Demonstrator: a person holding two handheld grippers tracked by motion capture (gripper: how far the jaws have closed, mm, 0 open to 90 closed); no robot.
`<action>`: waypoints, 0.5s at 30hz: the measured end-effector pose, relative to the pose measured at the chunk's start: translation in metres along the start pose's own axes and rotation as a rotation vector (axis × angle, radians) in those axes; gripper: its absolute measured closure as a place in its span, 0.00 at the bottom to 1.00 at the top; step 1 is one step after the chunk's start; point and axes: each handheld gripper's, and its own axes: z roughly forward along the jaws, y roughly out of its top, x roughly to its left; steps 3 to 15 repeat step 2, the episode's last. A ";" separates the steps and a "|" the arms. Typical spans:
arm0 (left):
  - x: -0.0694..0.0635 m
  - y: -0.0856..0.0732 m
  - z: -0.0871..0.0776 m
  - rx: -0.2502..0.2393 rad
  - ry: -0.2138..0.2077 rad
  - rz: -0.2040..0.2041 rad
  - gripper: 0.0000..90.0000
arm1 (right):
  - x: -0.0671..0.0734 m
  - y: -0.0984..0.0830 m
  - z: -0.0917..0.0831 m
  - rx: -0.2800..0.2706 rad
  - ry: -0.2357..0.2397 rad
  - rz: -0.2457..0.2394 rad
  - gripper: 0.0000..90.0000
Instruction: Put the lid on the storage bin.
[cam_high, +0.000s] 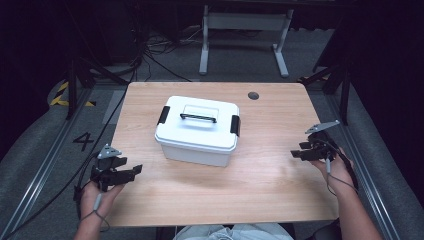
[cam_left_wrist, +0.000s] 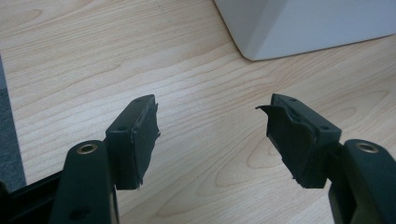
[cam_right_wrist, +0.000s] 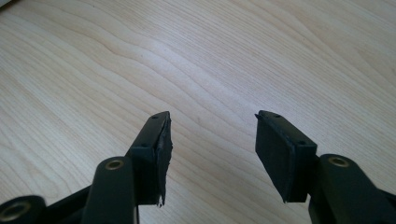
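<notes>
High view first, says the operator: I have a white lidded box (cam_high: 197, 131) sitting mid-table (cam_high: 270, 185), black carry handle (cam_high: 198, 118) flat on its lid and 2 black latches (cam_high: 163, 115) at the ends.

— And your hands?

— My left gripper (cam_high: 131, 171) is at the near left edge, my right gripper (cam_high: 298, 152) at the right edge, both well apart from the box and pointed inward.

— Left gripper view?

— I see its 2 jaws spread wide with nothing between them, bare wood below, and a lower corner of the white box (cam_left_wrist: 303, 25) ahead at upper right.

— Right gripper view?

— Same story: right gripper (cam_right_wrist: 212, 116) jaws wide apart, holding nothing, wood grain underneath. The pad (cam_right_wrist: 163, 149) on 1 jaw looks ragged at its edge.
</notes>
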 end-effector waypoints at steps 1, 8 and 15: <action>0.000 0.000 0.000 0.000 0.000 0.000 0.38 | 0.001 0.000 0.000 -0.003 0.000 -0.005 0.50; 0.000 0.000 0.000 -0.004 -0.002 0.000 0.38 | 0.002 0.001 -0.001 -0.002 -0.002 -0.007 0.50; 0.000 0.000 0.000 -0.004 -0.002 0.000 0.38 | 0.002 0.001 -0.001 -0.002 -0.002 -0.007 0.50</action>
